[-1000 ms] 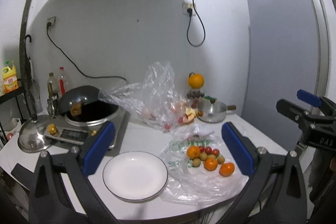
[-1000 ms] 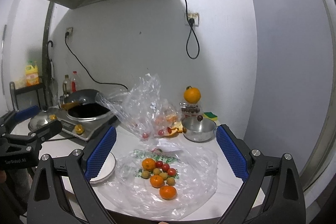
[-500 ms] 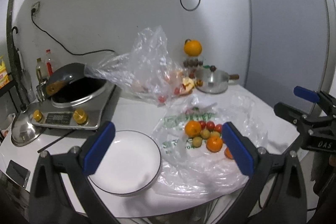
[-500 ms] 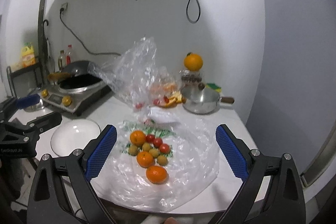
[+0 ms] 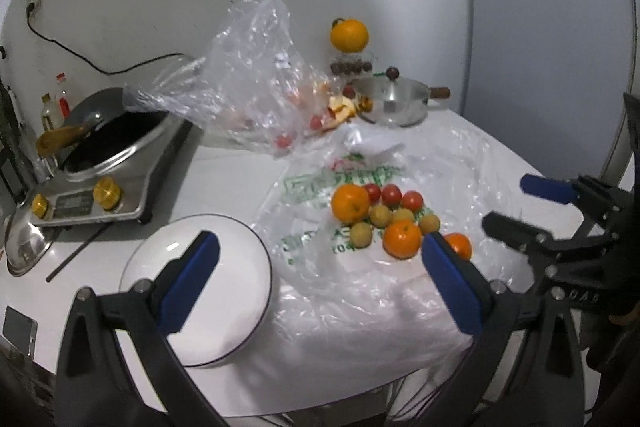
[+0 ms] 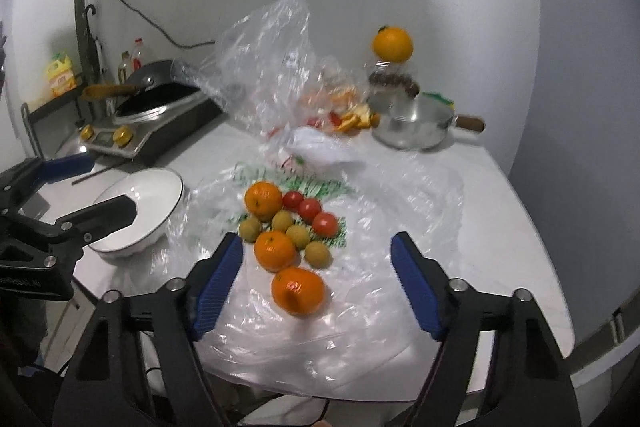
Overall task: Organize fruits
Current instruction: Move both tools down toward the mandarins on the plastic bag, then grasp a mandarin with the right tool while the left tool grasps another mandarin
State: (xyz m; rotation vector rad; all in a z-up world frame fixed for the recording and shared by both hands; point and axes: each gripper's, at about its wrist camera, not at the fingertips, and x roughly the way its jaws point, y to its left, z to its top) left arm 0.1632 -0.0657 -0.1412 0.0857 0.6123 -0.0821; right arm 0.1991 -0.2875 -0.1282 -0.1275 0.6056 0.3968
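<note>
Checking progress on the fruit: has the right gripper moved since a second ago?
Yes. The right gripper has come down toward the oranges on the plastic bag, its fingers closing on nothing.

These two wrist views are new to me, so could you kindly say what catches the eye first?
The heap of fruit on the flat plastic bag mid-counter stands out: three oranges, three red tomatoes and small yellow-green fruits. Left of it sits an empty white plate. The right tongs, open and just narrowing, frame the nearest orange without touching it.
</note>
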